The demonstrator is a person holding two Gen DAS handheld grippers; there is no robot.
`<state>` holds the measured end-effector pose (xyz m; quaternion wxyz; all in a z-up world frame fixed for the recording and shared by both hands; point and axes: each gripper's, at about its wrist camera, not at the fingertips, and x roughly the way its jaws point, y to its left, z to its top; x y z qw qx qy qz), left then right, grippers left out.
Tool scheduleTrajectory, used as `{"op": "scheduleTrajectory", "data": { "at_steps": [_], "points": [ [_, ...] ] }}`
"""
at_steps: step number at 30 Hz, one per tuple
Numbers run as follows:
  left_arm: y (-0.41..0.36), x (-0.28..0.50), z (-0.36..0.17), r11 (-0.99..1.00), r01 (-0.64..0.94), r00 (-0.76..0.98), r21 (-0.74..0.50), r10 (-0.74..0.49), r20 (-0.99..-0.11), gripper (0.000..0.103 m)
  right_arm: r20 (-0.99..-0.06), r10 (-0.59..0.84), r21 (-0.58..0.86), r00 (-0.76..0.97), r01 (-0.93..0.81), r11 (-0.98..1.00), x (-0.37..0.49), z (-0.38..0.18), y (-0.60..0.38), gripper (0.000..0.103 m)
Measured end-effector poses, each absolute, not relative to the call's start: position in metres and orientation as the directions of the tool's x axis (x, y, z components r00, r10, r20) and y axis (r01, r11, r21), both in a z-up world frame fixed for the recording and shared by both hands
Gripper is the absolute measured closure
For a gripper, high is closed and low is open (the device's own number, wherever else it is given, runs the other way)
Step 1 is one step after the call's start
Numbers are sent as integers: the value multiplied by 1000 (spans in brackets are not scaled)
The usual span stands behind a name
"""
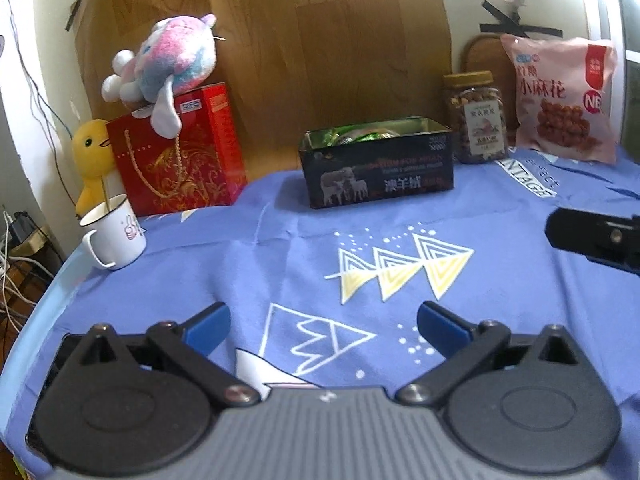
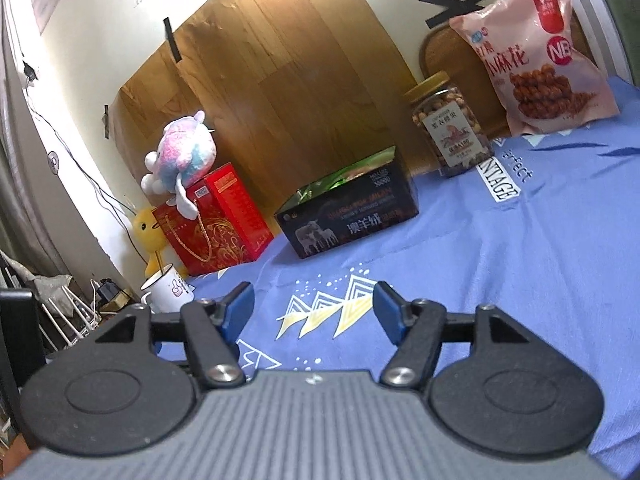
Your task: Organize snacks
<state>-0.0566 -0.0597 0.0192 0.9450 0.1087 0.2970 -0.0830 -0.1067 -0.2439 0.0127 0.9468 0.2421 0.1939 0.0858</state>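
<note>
Nearest to me, my left tool [image 1: 323, 330] hangs over the blue patterned cloth [image 1: 280, 240] on the counter with its blue pads spread wide and nothing between them. My right tool [image 2: 313, 307] is likewise wide apart and empty, its tip showing as a black shape at the right edge of the left view.

I take the open dark box [image 1: 376, 162] as my landmark. It sits on the cloth well beyond both tools, near the middle of the counter's far side, with green wrappers showing inside it (I cannot make out how many). It looks like thin card, so I judge it light and easily dented.

Right of the box, just beside its corner, stands a clear jar of nuts [image 1: 476, 118] with a gold lid. I judge it rigid, smooth and fairly heavy for its size; I would take it around the labelled middle, below the lid, where the straight wall gives the pads flat contact.

Further right of the box and slightly behind the jar, a pink snack bag [image 1: 560, 96] leans upright against the back. I judge it light, soft and crinkly, with brittle contents; I would pinch the flat top seam, not the full belly.

Left of the box sit a red gift bag [image 1: 180, 156] with a plush toy [image 1: 168, 60] on top, a yellow duck [image 1: 92, 152] and a white mug [image 1: 114, 236].
</note>
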Motion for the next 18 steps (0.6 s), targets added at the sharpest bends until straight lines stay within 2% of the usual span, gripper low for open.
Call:
{"op": "scheduleTrajectory", "data": {
  "at_steps": [18],
  "points": [
    [-75, -45, 12, 957, 225, 806, 183, -78, -586, 0, -346, 253, 538, 904, -30, 843, -102, 0, -256, 31]
  ]
}}
